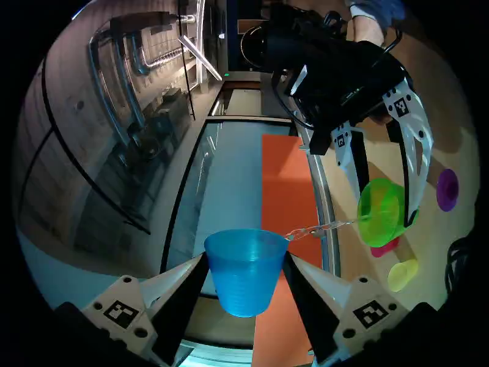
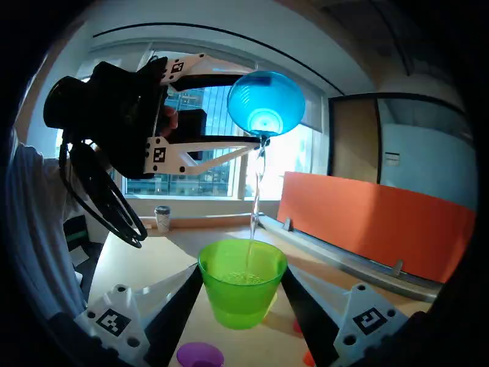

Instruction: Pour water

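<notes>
Mid-pour: pinching tipped translucent blue plastic cup in left gripper above translucent green plastic cup clamped in right gripper over wooden desk, running thin water stream into it; judging fill shallow, with rest of pour left to do.

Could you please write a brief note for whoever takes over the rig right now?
Left gripper: shut on the blue cup, tipped above the green cup.
Right gripper: shut on the green cup, upright over the table.
Done: a water stream is falling into the green cup; some water sits in it.
Left: finish pouring, level the blue cup, set both down.
</notes>
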